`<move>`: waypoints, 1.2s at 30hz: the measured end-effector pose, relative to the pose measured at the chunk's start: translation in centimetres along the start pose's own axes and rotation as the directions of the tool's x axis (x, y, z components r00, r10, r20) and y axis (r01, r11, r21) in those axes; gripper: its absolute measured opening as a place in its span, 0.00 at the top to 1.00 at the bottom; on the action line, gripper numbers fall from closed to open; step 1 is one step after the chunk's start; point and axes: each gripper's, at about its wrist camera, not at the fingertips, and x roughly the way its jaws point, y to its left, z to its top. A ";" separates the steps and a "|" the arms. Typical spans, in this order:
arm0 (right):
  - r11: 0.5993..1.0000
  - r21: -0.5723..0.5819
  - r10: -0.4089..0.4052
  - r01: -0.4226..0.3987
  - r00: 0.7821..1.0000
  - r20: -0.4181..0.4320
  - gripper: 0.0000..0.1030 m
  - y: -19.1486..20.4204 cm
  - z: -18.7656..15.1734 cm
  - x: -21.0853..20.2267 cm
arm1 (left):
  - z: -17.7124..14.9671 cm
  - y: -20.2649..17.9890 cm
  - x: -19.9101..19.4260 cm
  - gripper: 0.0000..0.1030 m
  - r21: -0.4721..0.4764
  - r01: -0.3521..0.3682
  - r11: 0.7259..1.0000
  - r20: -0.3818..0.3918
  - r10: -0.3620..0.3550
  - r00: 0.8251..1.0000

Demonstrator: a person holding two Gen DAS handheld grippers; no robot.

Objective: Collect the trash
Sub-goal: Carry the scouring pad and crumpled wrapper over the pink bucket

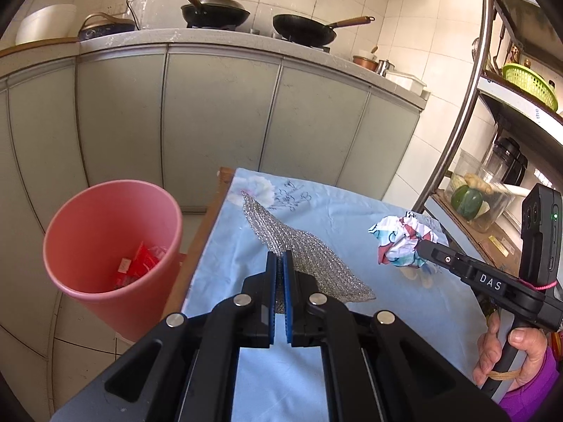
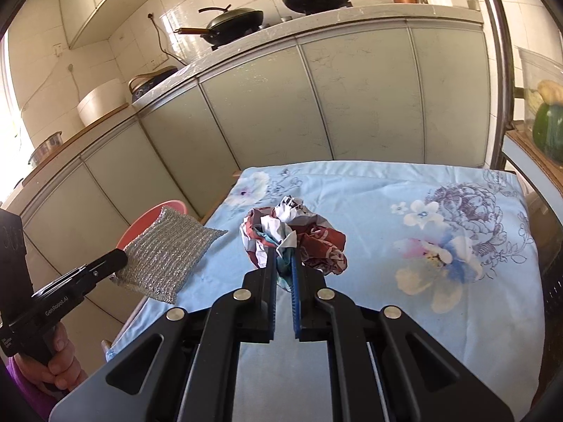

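Observation:
My left gripper (image 1: 280,259) is shut on a silver mesh scouring pad (image 1: 299,249) and holds it over the left part of the blue flowered tablecloth (image 1: 352,316). The pad also shows in the right wrist view (image 2: 165,253), lifted, with the left gripper (image 2: 118,258) at its edge. My right gripper (image 2: 283,255) is shut on a crumpled printed paper wad (image 2: 295,234), held just above the cloth (image 2: 387,316). The wad (image 1: 404,242) and right gripper (image 1: 422,246) show at right in the left wrist view. A pink bin (image 1: 105,246) with red wrappers inside stands on the floor left of the table.
Grey kitchen cabinets (image 1: 218,112) run behind the table, with woks (image 1: 302,28) on the counter. A metal shelf rack (image 1: 457,133) with vegetables and a green basket stands at the right. The bin's rim (image 2: 158,211) peeks out behind the pad.

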 end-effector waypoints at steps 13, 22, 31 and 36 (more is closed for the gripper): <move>0.992 -0.104 0.070 -0.071 0.997 -0.015 0.93 5.5 1.2 2.1 | 0.5 3.4 -2.2 0.97 -0.046 -0.071 0.996 0.051 0.073 0.996; 0.973 -0.179 0.136 -0.142 0.990 -0.045 0.93 10.2 2.0 5.0 | 1.0 7.0 -3.1 0.97 -0.097 -0.148 0.984 0.074 0.156 0.985; 0.958 -0.209 0.184 -0.197 0.980 -0.077 0.93 13.0 2.5 7.5 | 1.0 10.3 -3.0 0.97 -0.142 -0.231 0.962 0.072 0.243 0.967; 0.948 -0.222 0.208 -0.227 0.972 -0.105 0.93 14.7 2.7 9.2 | 0.9 12.2 -2.6 0.97 -0.173 -0.263 0.949 0.059 0.277 0.959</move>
